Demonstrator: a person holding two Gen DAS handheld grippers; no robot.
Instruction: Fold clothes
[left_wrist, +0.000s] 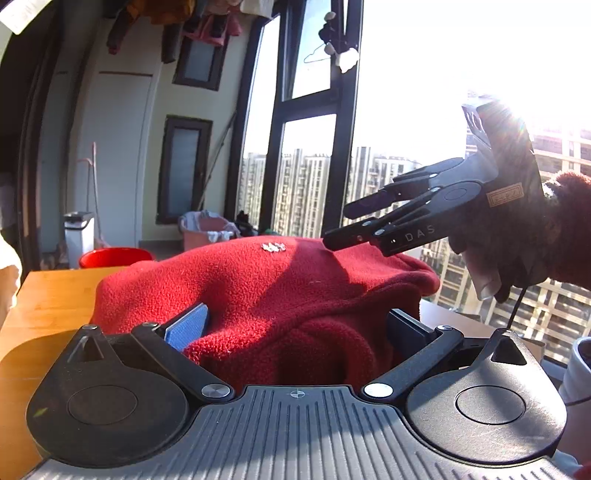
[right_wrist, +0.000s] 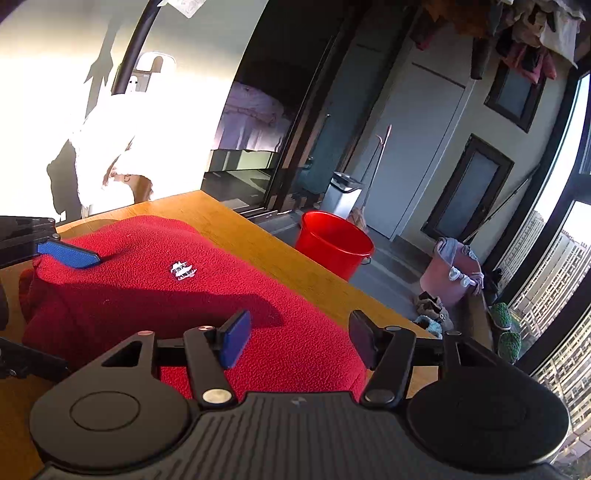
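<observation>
Right gripper (right_wrist: 299, 339) hangs released above the red fleece (right_wrist: 155, 291); left gripper (left_wrist: 295, 332) grasps its bunched edge. Regrip squarely at a corner before folding.

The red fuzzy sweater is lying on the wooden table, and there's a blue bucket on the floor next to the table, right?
Almost. The bucket is red, not blue. The right wrist view shows it plainly, standing on the floor beside the wooden table. The rest is right: the red fuzzy sweater does lie on that table.
</observation>
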